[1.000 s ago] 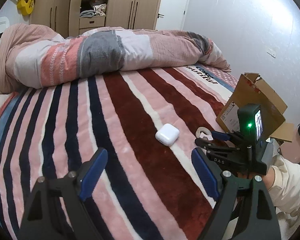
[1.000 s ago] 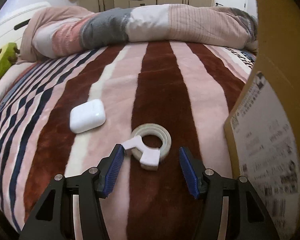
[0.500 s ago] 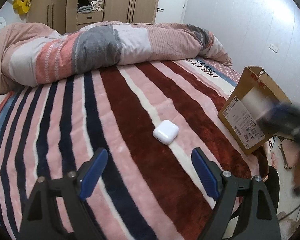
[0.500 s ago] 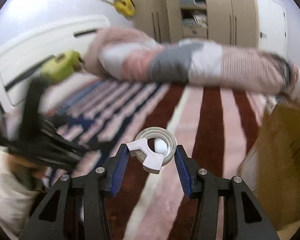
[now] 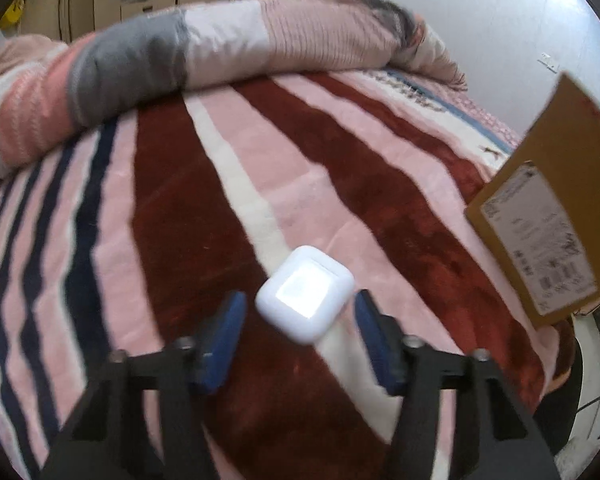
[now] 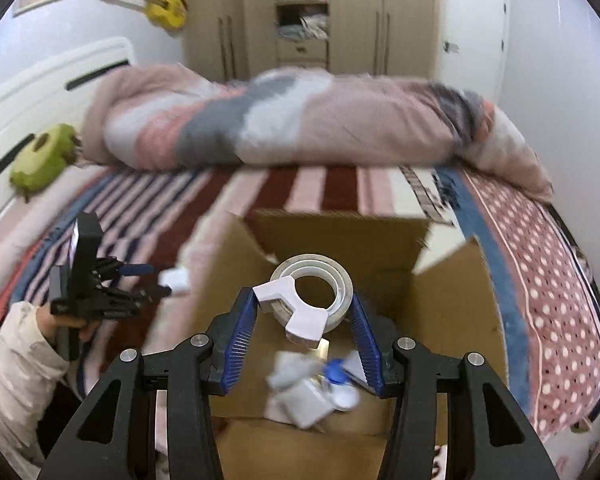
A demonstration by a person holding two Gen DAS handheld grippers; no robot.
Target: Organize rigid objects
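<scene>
Blur smears box (image 6: 452, 304) contents beneath tape (image 6: 312, 292) clamped by right hand-held gripper (image 6: 304, 320)

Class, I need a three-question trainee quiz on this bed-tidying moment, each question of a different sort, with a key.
1. True or false: the right gripper holds the tape dispenser above the open cardboard box.
2. Multiple choice: the white earbud case is A) inside the box, B) lying on the striped blanket between the open jaws of the left gripper, C) on the rolled duvet.
3. Fill in the missing word: the instrument hanging on the wall is coloured ____.

Key: 1 true; 2 B; 3 yellow.
</scene>
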